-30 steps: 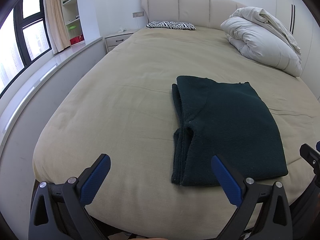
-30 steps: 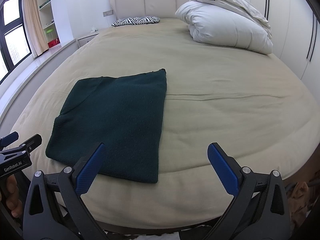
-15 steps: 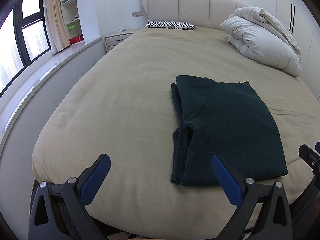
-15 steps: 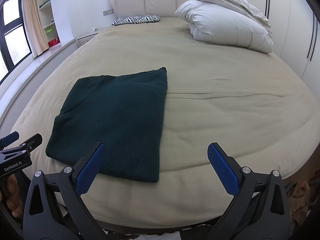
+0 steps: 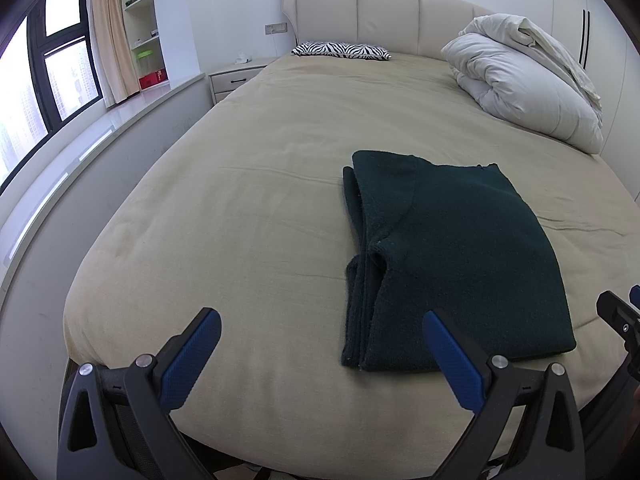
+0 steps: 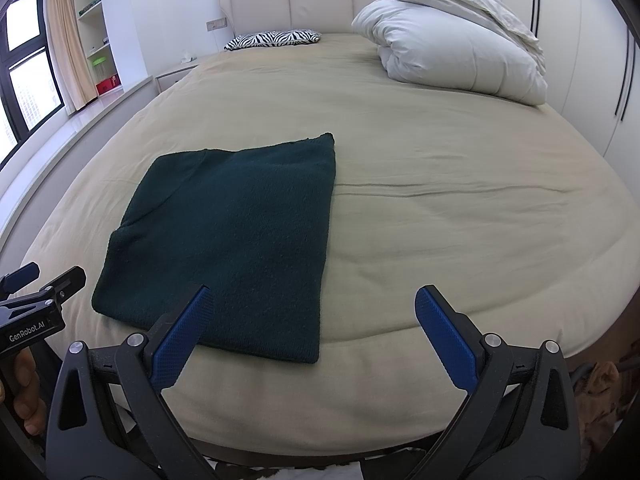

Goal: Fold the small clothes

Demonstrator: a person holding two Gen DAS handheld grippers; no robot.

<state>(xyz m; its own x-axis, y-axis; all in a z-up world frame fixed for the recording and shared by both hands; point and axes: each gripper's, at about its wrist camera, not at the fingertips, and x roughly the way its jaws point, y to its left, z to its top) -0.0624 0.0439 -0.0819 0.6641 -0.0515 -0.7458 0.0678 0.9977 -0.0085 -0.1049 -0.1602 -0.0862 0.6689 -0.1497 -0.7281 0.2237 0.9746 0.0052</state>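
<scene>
Fingers of left gripper and right gripper gape empty; pinching near green garment could unravel its layers.

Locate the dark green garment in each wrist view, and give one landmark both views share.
Left wrist: the garment lies right of centre on the bed, layered edges facing left.
Right wrist: the garment lies left of centre, near the bed's front edge.
Shared landmark: the zebra pillow at the headboard.
</scene>
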